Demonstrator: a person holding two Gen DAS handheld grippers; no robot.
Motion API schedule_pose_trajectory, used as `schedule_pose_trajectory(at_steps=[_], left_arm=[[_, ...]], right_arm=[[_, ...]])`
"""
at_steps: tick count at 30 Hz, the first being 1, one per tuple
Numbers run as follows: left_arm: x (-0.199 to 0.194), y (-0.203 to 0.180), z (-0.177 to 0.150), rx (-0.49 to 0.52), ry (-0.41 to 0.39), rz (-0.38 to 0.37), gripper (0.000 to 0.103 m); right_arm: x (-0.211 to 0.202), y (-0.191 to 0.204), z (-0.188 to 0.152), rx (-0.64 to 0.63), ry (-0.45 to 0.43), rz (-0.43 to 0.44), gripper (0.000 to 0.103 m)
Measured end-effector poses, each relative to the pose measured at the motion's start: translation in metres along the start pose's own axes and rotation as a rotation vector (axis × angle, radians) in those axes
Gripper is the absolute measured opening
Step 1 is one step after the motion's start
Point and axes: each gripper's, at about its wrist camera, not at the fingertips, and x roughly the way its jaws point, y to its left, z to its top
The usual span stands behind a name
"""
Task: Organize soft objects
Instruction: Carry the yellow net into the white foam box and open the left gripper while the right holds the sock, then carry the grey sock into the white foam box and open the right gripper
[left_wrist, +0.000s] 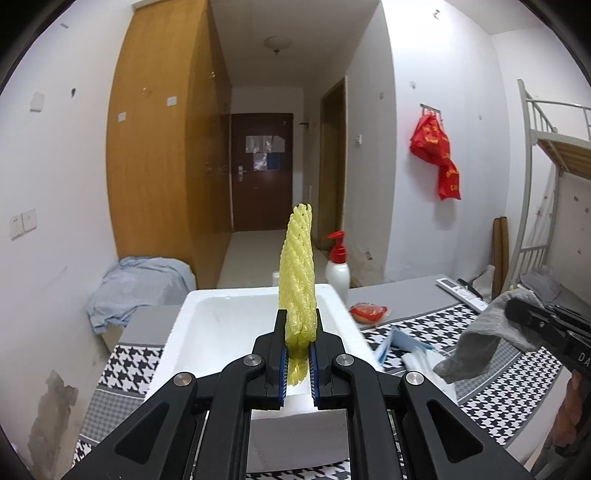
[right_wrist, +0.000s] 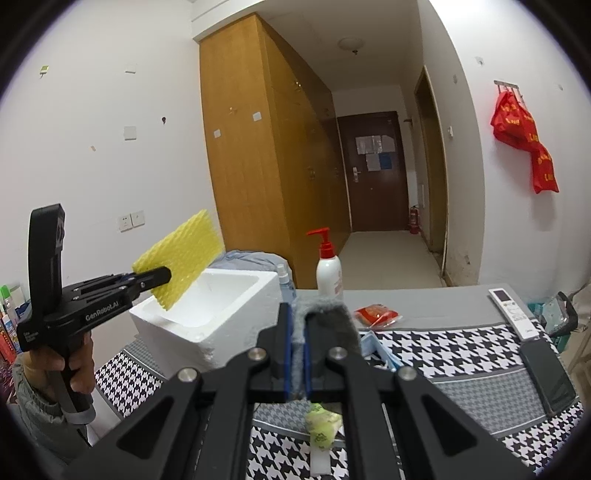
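Note:
My left gripper (left_wrist: 298, 349) is shut on a yellow foam net sleeve (left_wrist: 297, 273) and holds it upright above the white foam box (left_wrist: 207, 325). In the right wrist view the left gripper (right_wrist: 162, 275) holds the yellow sleeve (right_wrist: 181, 254) over the box (right_wrist: 207, 325). My right gripper (right_wrist: 299, 347) is shut on a grey sock (right_wrist: 332, 317). In the left wrist view the grey sock (left_wrist: 484, 332) hangs from the right gripper (left_wrist: 517, 314) above the houndstooth cloth (left_wrist: 498, 384).
On the table stand a pump bottle (right_wrist: 328, 269) and a red packet (right_wrist: 376, 314). A remote (right_wrist: 513, 314) and a phone (right_wrist: 546, 373) lie at the right. A blue-white mask packet (left_wrist: 402, 343) and a green wrapped item (right_wrist: 321, 428) lie on the cloth.

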Motion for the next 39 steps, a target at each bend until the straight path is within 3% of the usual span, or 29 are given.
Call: schedule_pose_trajectory(at_steps=[9, 22, 23, 24, 25, 26, 27, 31, 39], left_arm=[[0.017, 0.012, -0.003, -0.028, 0.046, 0.035, 0.010], [0.039, 0.026, -0.008, -0.028, 0.098, 0.019, 0.013], [0.039, 0.027, -0.007, -0.028, 0.100, 0.020, 0.025], [0.039, 0.027, -0.007, -0.029, 0.097, 0.020, 0.050], [0.036, 0.028, -0.008, -0.034, 0.087, 0.014, 0.064], [0.033, 0.029, -0.008, -0.042, 0.072, 0.010, 0.085], [0.028, 0.030, -0.008, -0.053, 0.048, 0.008, 0.091], [0.022, 0.031, -0.008, -0.040, 0.024, 0.005, 0.100], [0.012, 0.038, -0.012, -0.046, 0.009, 0.041, 0.101]], right_arm=[[0.014, 0.005, 0.001, -0.010, 0.019, 0.018, 0.007], [0.025, 0.010, 0.002, -0.006, 0.036, -0.006, 0.007], [0.024, 0.011, 0.003, -0.006, 0.035, -0.006, 0.007], [0.025, 0.011, 0.003, -0.005, 0.033, -0.010, 0.007], [0.025, 0.012, 0.004, -0.003, 0.030, -0.012, 0.007], [0.025, 0.012, 0.005, -0.001, 0.029, -0.014, 0.007], [0.025, 0.013, 0.006, -0.001, 0.027, -0.018, 0.007], [0.027, 0.017, 0.009, -0.005, 0.021, -0.025, 0.007], [0.031, 0.025, 0.015, -0.026, 0.011, -0.026, 0.007]])
